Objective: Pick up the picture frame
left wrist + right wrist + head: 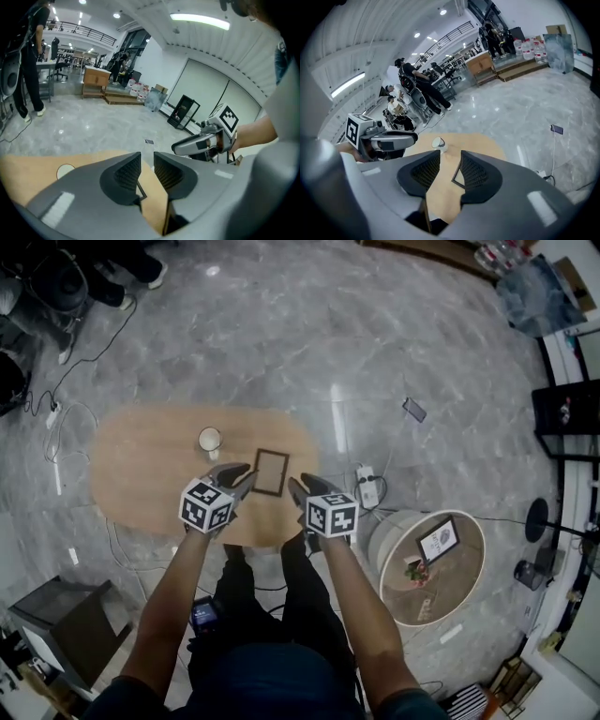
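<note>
A dark-rimmed picture frame (270, 472) lies flat on the oval wooden table (141, 465), near its front right edge. My left gripper (241, 476) hovers just left of the frame, its jaws apart with nothing between them. To the frame's right hangs my right gripper (300, 487), also open and empty. In the left gripper view the jaws (147, 161) show a gap, with a corner of the frame (141, 191) below them. In the right gripper view the frame (457, 178) shows through the gap of that gripper (450, 164).
A white cup (209, 440) stands on the table left of the frame. A round side table (469, 589) with a small picture and flowers is at the right. A power strip (367, 486) and a phone (414, 410) lie on the marble floor. People stand in the background.
</note>
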A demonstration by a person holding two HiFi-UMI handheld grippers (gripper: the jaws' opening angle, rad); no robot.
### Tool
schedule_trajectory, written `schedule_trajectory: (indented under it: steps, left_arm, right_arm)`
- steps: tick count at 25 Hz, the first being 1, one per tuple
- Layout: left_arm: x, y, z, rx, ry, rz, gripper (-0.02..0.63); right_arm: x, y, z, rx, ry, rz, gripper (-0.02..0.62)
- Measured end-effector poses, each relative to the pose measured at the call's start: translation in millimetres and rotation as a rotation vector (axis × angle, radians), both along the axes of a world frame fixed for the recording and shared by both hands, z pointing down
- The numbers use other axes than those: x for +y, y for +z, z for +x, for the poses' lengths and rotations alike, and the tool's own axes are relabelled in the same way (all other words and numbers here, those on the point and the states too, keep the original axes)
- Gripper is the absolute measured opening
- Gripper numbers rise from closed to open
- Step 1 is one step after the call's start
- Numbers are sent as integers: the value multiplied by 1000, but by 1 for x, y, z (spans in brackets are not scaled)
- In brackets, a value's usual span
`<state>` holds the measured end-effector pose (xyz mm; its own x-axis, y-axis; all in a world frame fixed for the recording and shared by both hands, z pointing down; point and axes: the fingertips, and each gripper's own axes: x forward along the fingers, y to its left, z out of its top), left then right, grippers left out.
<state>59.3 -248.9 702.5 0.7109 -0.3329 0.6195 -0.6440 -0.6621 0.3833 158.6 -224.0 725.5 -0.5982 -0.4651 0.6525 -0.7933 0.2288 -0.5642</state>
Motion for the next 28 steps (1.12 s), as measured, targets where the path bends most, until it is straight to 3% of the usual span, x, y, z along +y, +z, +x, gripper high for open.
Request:
schedule_trajectory:
  steps: [8, 15, 21, 28]
  left_arm:
    - [0, 112, -20, -46, -78, -162, 86]
    - [4, 189, -24, -91, -80, -254, 98]
    - [5, 239, -22, -121, -101, -301, 108]
    - [-1, 265, -25, -154, -124, -302, 129]
  right_arm:
    - [3, 104, -17, -4, -26, -146, 123]
    - [2, 172, -27, 0, -33, -222, 124]
    - [-6, 214, -29, 20, -39, -252, 124]
    - [-6, 244, -34, 31, -52, -296, 124]
